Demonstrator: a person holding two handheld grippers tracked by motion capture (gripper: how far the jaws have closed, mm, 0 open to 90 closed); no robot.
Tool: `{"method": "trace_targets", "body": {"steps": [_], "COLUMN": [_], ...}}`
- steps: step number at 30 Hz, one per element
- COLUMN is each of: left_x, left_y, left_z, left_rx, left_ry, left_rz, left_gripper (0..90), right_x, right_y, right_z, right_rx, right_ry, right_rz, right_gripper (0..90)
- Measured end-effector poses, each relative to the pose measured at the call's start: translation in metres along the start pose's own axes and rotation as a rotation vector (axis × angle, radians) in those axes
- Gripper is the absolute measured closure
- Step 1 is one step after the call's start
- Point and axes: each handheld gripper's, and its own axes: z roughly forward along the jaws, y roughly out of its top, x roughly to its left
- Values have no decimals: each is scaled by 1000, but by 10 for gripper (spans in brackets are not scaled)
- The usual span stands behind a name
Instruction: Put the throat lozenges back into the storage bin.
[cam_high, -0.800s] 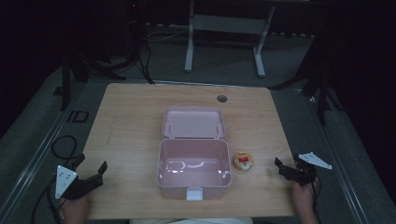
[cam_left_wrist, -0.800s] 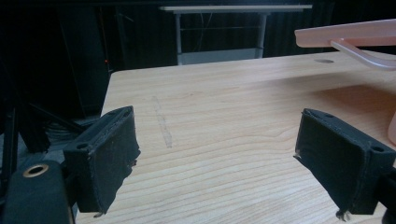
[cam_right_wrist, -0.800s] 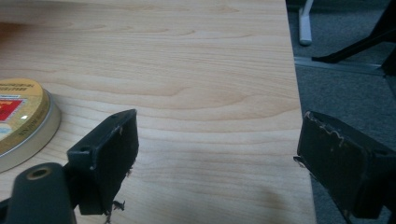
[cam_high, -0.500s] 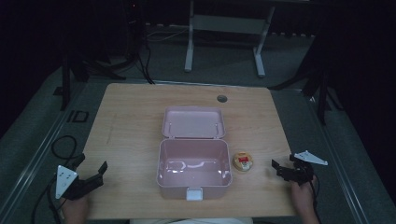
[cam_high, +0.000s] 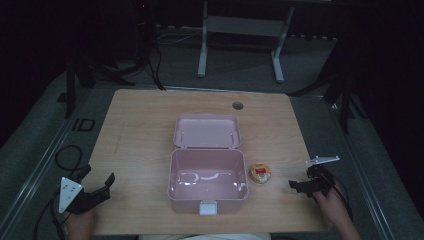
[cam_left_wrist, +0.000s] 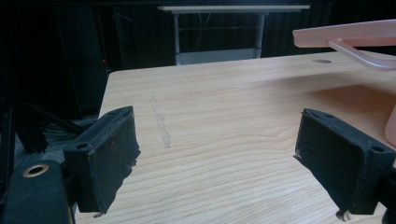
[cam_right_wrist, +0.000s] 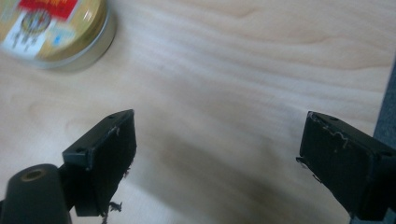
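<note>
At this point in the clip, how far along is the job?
Barely begun. Done: the pink box sits open on the table, lid back, apparently empty. In hand: nothing; the right tongs are open over bare wood, right of the gold tin, and the left tongs are open too. Left: probably gripping the tin and placing it inside.

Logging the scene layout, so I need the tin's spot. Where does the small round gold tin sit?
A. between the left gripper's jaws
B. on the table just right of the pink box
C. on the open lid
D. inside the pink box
B: in the high view the gold tin lies on the bare wood beside the right wall of the open pink box, outside it.
</note>
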Motion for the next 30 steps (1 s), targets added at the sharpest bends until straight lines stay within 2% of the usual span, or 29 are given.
{"method": "trace_targets", "body": {"steps": [3,9,15,16,17,18,21,25,30], "left_x": [0,0,0,0,0,0,0,0,0], "left_y": [0,0,0,0,0,0,0,0,0], "left_z": [0,0,0,0,0,0,0,0,0], "left_rx": [0,1,2,2,2,2,3,2,3], "left_ry": [-1,-1,-2,-2,-3,-2,-3,-4,-6], "left_rz": [0,0,1,1,1,0,2,2,3], "left_gripper": [135,135,135,135,135,135,135,134,135], "right_x": [3,7,12,12,13,13,15,18,24], "right_y": [5,12,14,14,15,15,17,22,36], "right_z": [-3,-10,-17,-17,-17,-17,-16,-15,-13], "right_rx": [77,239,439,439,473,542,626,660,653], "right_ry": [-7,22,84,84,88,106,119,123,138], "right_rz": [-40,-141,-272,-272,-294,-325,-355,-370,-381], "right_gripper": [107,107,107,107,107,107,107,107,108]}}
